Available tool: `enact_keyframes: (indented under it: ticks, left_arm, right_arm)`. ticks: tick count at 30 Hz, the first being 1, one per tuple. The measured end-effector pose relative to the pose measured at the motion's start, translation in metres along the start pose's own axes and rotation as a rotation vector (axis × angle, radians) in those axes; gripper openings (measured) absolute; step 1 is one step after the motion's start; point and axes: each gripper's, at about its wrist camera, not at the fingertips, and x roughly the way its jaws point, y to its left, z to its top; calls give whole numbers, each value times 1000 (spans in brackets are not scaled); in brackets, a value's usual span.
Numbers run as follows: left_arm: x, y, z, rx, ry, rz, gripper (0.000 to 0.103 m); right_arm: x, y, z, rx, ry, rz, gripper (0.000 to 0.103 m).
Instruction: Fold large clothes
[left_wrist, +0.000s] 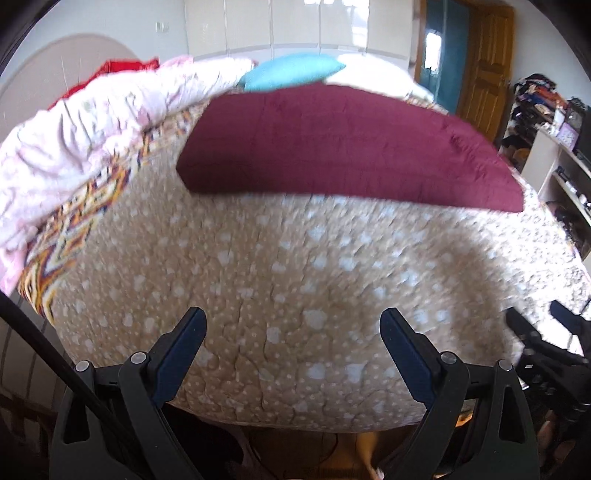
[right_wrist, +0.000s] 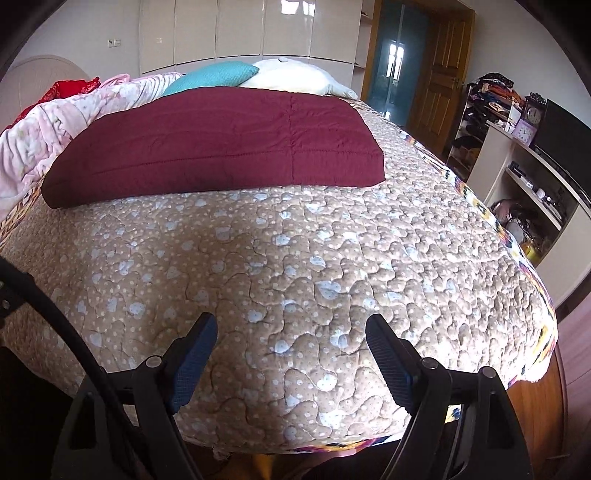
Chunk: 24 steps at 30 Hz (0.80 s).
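A folded maroon quilted garment (left_wrist: 343, 144) (right_wrist: 221, 144) lies flat on the far half of the bed, on a beige quilted bedspread (left_wrist: 258, 280) (right_wrist: 295, 266) with pale blue spots. My left gripper (left_wrist: 293, 317) hovers open over the near part of the bedspread, nothing between its dark blue fingers (left_wrist: 184, 350). My right gripper (right_wrist: 291, 325) is also open and empty above the near edge of the bed. Both stand well short of the maroon garment. The left wrist view is motion-blurred.
A pink floral blanket (left_wrist: 74, 133) (right_wrist: 48, 122) is heaped along the bed's left side, with red cloth (right_wrist: 70, 88) behind it. A teal cushion (right_wrist: 214, 75) and a white pillow (right_wrist: 295, 77) lie at the head. Shelves (right_wrist: 532, 177) with clutter stand to the right, a wooden door (right_wrist: 439, 99) beyond.
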Motion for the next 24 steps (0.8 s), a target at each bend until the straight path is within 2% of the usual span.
enact_keyframes:
  ticks: [3,7,16,20,24]
  left_arm:
    - [23,8,-5,-23,67,10,94]
    - [41,15,-12,-47,115,1,94]
    - [46,16,-19,-59,80,-13,97]
    - [46,18,-18,-58,91,-25,97]
    - [36,16,-14,-52,81,-5,97]
  right_arm:
    - [5,1,-1,-4,18,-6,86]
    - [9,5,-3,-13,38,-13,86]
    - [12,11,-8,-50,61,-19,86]
    - [8,14,-8,-58,58,-19,86]
    - [1,18,-7,-66,40,-16,86]
